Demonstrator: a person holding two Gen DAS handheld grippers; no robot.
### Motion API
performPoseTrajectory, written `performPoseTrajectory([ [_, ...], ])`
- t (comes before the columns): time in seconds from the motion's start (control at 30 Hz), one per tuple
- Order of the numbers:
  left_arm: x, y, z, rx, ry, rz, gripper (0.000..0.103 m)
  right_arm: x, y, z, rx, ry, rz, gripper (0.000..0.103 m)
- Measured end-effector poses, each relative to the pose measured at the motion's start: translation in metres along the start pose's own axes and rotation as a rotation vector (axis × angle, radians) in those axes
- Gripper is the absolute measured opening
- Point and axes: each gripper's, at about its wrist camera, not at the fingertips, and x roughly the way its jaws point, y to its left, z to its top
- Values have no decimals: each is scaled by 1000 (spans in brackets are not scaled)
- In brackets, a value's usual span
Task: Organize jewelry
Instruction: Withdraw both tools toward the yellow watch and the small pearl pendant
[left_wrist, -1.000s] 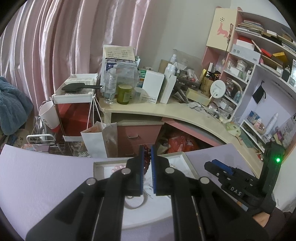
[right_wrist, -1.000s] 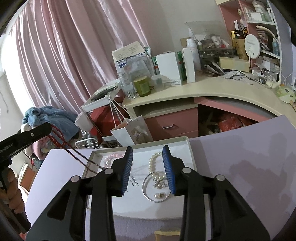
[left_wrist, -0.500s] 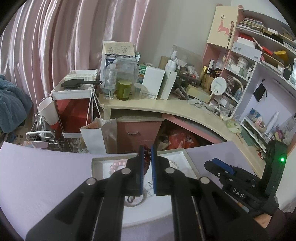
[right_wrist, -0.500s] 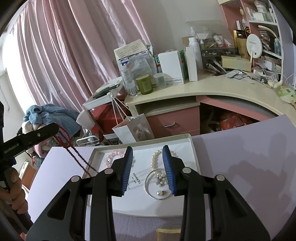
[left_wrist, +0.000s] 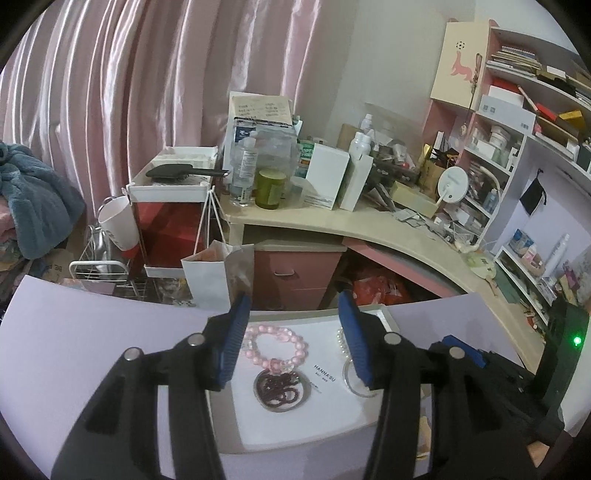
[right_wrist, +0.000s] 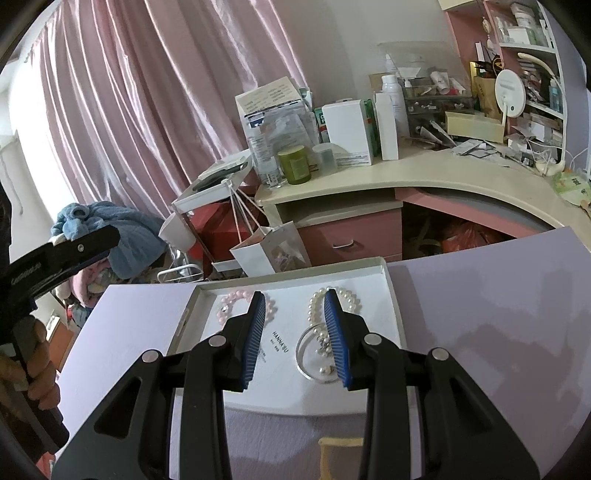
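Observation:
A shallow white jewelry tray (left_wrist: 314, 424) (right_wrist: 391, 291) lies on the lilac table. In it lie a dark red bead necklace (left_wrist: 279, 391) coiled in a heap, a pink bead bracelet (left_wrist: 299, 341) (right_wrist: 227, 306), a white pearl string (right_wrist: 352, 299) (left_wrist: 340, 341) and a silver bangle (right_wrist: 306, 360) (left_wrist: 349, 384). My left gripper (left_wrist: 293, 334) is open and empty above the tray, over the red heap. My right gripper (right_wrist: 295, 334) is open and empty above the tray's middle. The left gripper also shows at the left edge of the right wrist view (right_wrist: 64, 254).
The lilac table (left_wrist: 92, 354) ends at a far edge. Beyond it stands a cluttered desk (left_wrist: 369, 225) with a pink drawer unit (left_wrist: 295, 273), a white paper bag (left_wrist: 212, 277) and a white cart (left_wrist: 173, 188). Shelves (left_wrist: 517, 147) stand at right.
My left gripper has opened and let go of the dark red necklace, which now lies coiled in the tray. The right gripper has hardly moved.

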Motion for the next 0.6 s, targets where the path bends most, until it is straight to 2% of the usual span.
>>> performPoseTrajectory([
  [0.3, -21, 4, -26, 0, -2, 37, 58, -16, -4, -28, -17, 21, -32, 35],
  [0.5, -32, -3, -70, 6, 27, 43, 67, -28, -14, -56, -24, 53, -70, 35],
  [0.6, -31, -9, -98, 19, 68, 28, 68, -33, -21, -72, -15, 76, -94, 35],
])
